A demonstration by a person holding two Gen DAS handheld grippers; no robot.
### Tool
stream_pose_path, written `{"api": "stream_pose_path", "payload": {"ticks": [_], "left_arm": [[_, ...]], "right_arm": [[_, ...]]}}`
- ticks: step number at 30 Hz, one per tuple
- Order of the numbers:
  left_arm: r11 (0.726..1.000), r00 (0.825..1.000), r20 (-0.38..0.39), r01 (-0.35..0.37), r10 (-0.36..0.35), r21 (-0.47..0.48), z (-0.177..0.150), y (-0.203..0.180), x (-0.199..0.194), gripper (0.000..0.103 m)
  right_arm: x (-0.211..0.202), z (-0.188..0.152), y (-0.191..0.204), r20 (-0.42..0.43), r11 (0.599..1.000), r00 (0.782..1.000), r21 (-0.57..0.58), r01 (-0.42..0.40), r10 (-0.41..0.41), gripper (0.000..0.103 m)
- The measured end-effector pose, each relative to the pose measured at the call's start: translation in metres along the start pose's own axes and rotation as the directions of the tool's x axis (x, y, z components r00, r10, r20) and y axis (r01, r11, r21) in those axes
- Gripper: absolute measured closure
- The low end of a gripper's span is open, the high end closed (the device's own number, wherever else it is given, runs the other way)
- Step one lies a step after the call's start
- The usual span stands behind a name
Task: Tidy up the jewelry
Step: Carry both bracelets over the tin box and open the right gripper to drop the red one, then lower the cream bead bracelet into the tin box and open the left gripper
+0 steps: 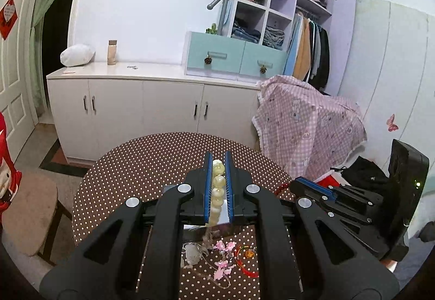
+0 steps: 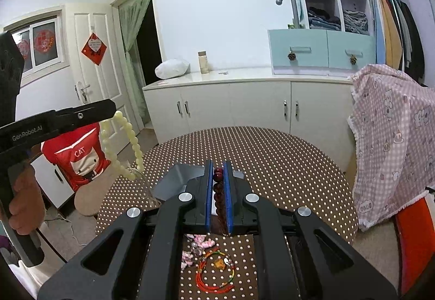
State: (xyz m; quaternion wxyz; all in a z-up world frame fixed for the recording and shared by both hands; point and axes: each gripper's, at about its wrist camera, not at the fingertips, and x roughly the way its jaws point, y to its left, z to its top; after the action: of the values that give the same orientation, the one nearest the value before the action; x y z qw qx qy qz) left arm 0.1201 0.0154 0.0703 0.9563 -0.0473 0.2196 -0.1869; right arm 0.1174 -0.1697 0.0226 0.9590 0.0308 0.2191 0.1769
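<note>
Left wrist view: the left gripper (image 1: 218,164) has its jaws clenched on a pale yellow-green bead strand (image 1: 217,192), lifted above the brown polka-dot desk (image 1: 130,172); pink flower ornaments (image 1: 224,259) lie unsorted below.

Right wrist view: the right gripper (image 2: 218,170) grasps a dark red bead bracelet (image 2: 218,183); a red cord bracelet (image 2: 214,271) waits on the desk. Sorting looks barely begun.

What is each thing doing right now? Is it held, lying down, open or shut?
Left gripper: shut on the pale bead string.
Pale bead string: held, dangling above the table.
Right gripper: shut on the dark red bead string.
Dark red bead string: clamped between the jaws.
Red cord bracelet: lying on the table.
Pink charms: lying loose.
</note>
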Motion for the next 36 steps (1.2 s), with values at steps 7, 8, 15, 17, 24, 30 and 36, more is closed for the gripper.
{"api": "stream_pose_path", "payload": {"ticks": [7,8,15,17,24,30,36], "left_arm": [[1.000,0.999,0.040,-0.006,0.006,0.013,0.017,-0.004,-0.006,0.094],[1.000,0.999,0.040,-0.007,0.007,0.013,0.018,-0.005,-0.006,0.094],[1.000,1.000,0.007,-0.011,0.011,-0.001,0.020,0.000,0.012,0.094],[1.000,1.000,-0.014,-0.014,0.014,-0.010,0.019,0.003,0.021,0.094],[0.998,0.987,-0.158,-0.031,0.021,-0.060,-0.001,0.026,0.072,0.094],[0.999,0.968,-0.248,-0.037,0.028,-0.032,-0.018,0.035,0.106,0.093],[0.998,0.951,-0.305,-0.060,0.056,-0.004,-0.029,0.040,0.121,0.079]], "right_arm": [[-0.003,0.017,0.006,0.026,1.000,1.000,-0.027,-0.009,0.010,0.097],[-0.002,0.020,0.007,0.029,0.999,1.000,-0.031,-0.012,0.013,0.097],[0.014,0.030,0.010,0.006,0.998,0.999,-0.044,-0.038,0.038,0.097],[0.022,0.030,0.010,-0.011,0.998,0.999,-0.039,-0.047,0.047,0.097],[0.063,0.020,0.006,-0.112,0.998,0.992,-0.020,-0.068,0.065,0.097],[0.086,0.015,-0.003,-0.172,0.999,0.984,0.003,-0.047,0.047,0.094],[0.087,0.011,-0.014,-0.174,1.000,0.985,0.028,-0.002,0.007,0.066]]}}
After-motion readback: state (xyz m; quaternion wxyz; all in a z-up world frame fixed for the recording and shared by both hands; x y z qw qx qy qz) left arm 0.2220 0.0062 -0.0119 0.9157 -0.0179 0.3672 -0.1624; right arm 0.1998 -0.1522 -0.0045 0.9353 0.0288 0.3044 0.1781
